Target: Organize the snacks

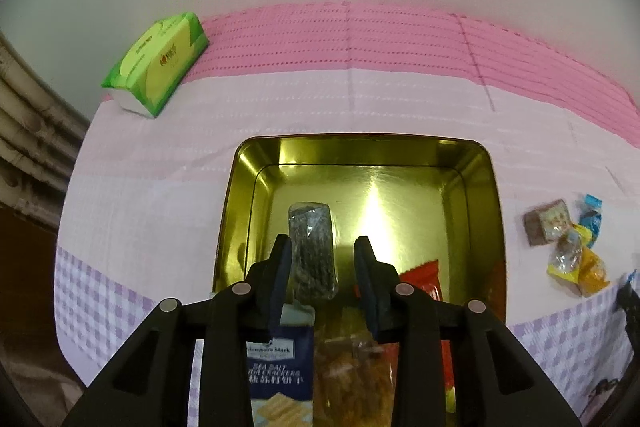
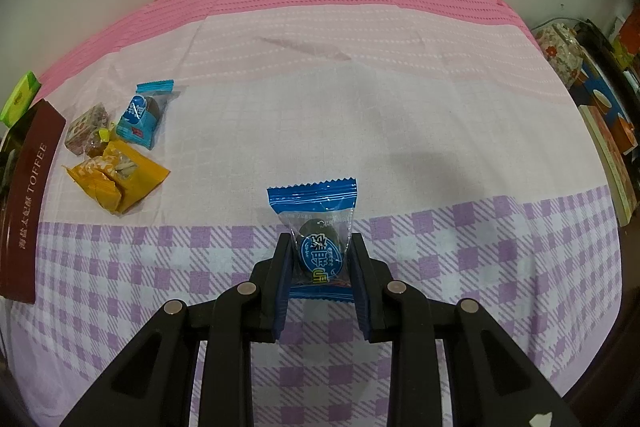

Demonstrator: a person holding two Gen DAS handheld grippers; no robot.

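While the left gripper [image 1: 323,277] fingers stand apart around the dark seaweed packet [image 1: 311,251] over the gold tin [image 1: 486,211] at centre frame, the right gripper [image 2: 318,281] fingers clamp the blue candy [image 2: 318,235] low-centre above the bed, where its slick wrapper could slip free.

The right gripper [image 2: 320,247] is clamped on a blue candy [image 2: 318,227] above the checked cloth [image 2: 480,247], its pads pressing the wrapper's sides. Well left of the candy lies a cluster of snacks: a yellow packet [image 2: 116,179], a second blue candy [image 2: 142,115] and a brown cube [image 2: 86,129]. Left of that cluster stands the brown tin [image 2: 28,203] marked TOFFEE.
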